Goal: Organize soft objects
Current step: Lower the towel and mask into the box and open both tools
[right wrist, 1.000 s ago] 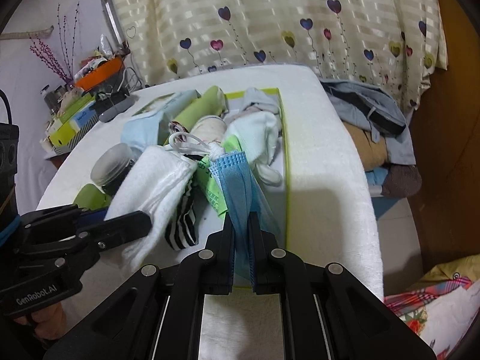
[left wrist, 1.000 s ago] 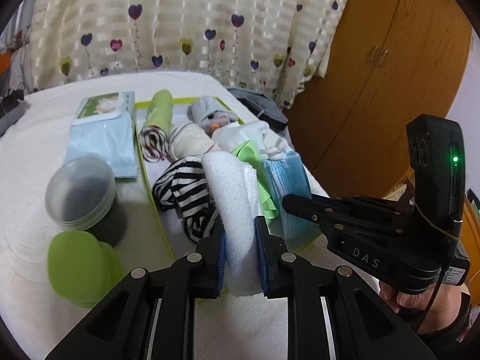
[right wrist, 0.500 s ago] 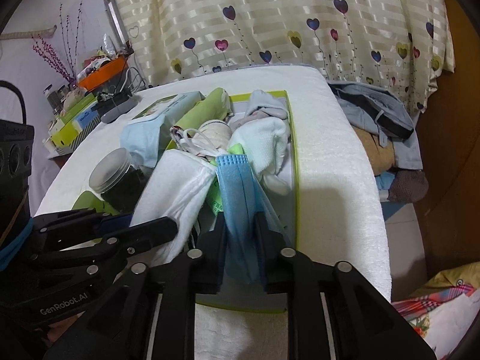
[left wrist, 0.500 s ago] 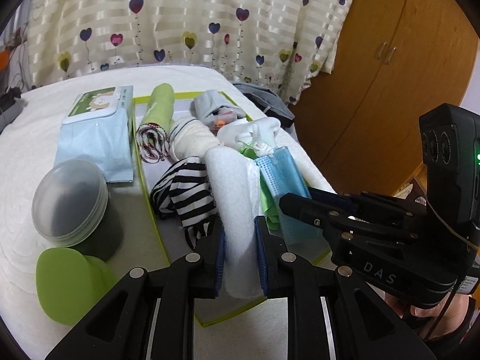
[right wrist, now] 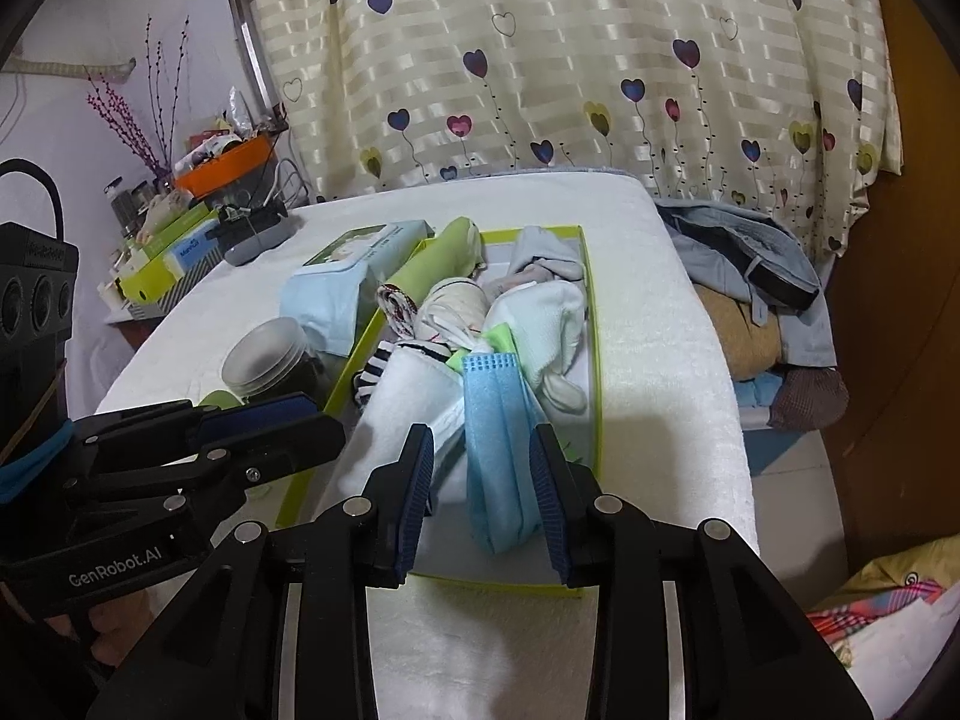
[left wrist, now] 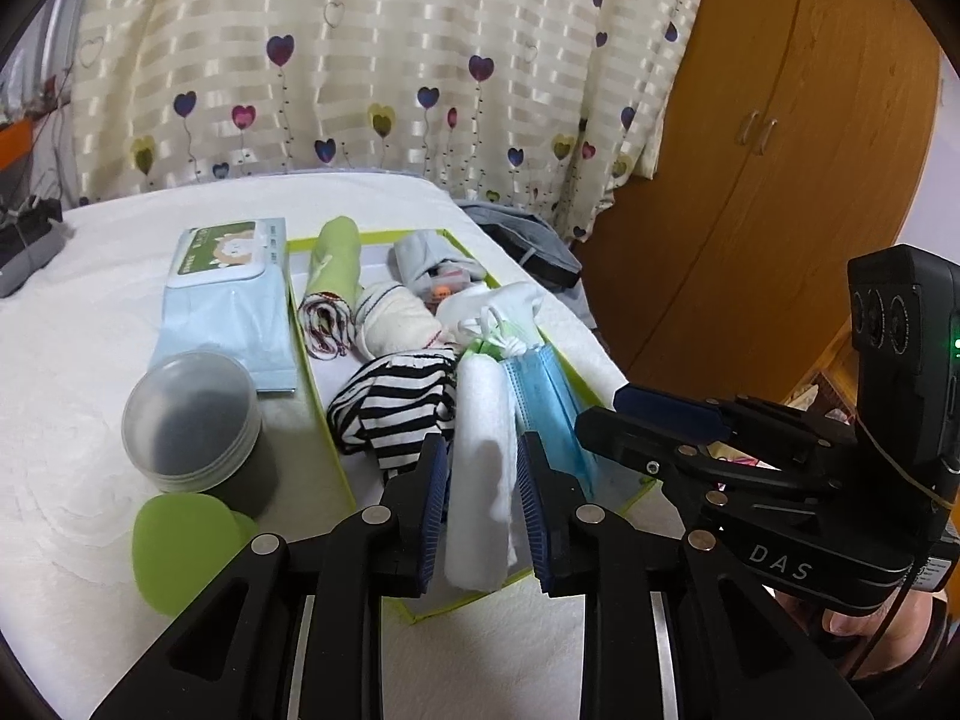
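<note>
Straddling: left gripper [left wrist: 483, 468], jaws apart around the rolled white towel [left wrist: 480, 456]
Right gripper [right wrist: 483, 474]: jaws apart around the blue face masks [right wrist: 495, 456]
Location: both lie in the green-rimmed tray [right wrist: 594, 372]

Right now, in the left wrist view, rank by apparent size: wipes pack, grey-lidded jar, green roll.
1. wipes pack
2. grey-lidded jar, nearer the camera, so its margin over the roll is unsure
3. green roll

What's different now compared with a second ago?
Both grippers have let go. The left gripper opened around the white folded cloth; the right gripper opened around the blue face masks. Both items now lie in the green-edged tray. Everything else stayed put.
</note>
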A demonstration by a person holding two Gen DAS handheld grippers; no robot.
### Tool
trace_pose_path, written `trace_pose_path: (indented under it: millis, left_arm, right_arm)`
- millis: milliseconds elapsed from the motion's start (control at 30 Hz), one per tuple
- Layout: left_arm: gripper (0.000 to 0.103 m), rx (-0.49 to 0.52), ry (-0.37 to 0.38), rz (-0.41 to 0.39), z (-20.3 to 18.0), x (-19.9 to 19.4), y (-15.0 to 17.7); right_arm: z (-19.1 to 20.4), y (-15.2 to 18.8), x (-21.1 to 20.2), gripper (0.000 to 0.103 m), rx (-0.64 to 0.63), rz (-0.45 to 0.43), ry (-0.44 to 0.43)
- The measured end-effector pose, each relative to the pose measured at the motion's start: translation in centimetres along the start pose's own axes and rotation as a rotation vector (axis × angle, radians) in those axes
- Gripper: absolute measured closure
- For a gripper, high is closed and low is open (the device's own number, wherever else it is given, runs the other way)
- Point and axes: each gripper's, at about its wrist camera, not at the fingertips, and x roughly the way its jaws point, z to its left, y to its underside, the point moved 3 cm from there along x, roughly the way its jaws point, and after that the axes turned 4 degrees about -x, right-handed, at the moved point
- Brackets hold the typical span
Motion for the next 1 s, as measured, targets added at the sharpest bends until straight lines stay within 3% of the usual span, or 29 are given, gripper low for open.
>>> trace_pose_path:
  millis: [367,733,867,1000]
  left_arm:
    - [0.08,0.006,-0.03,-0.013,0.0,-1.1,0.7]
    - [0.08,0.008,-0.066,-0.039,0.1,-3.0,1.3]
    - [0.08,0.008,-0.072,-0.045,0.3,-3.6,1.7]
    - [0.08,0.004,-0.085,-0.054,0.6,-4.4,2.1]
  right_arm:
    - [0.7,0.4,-1.6,0.068,0.013,-0.034,-0.029]
    - [2.8,0.9,-2.7,0.068,-0.023,-0.038,0.002]
    - [3.6,1.1,-3.4,0.055,-0.034,-0.054,0.019]
    - [4.2,1.3,-3.8,0.055,-0.039,-0.061,0.027]
